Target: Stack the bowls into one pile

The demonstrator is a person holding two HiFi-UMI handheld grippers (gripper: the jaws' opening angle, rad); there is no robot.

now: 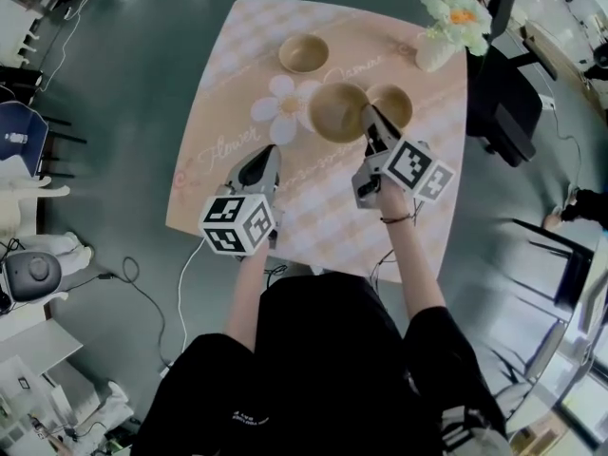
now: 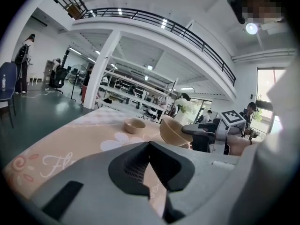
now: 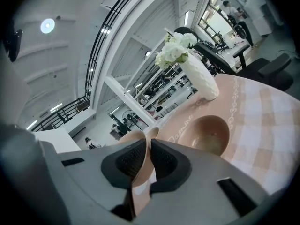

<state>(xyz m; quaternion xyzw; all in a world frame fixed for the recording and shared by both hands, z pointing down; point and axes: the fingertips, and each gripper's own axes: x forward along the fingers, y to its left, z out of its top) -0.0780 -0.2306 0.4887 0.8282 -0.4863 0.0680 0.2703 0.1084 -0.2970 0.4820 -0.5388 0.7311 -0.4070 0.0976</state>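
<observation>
The right gripper has its jaws pinched narrow on the rim of a tan bowl. This bowl hangs tilted above the surface, just beside a second bowl that rests near the vase. A third bowl sits apart, farther off. The left gripper hovers over the near side of the surface, jaws together on nothing

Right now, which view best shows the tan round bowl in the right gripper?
The head view: the whole tan round bowl shows from above, its edge pinched by the right gripper. The left gripper view shows it side-on and tilted. The right gripper view shows only its wall between the pads.
</observation>
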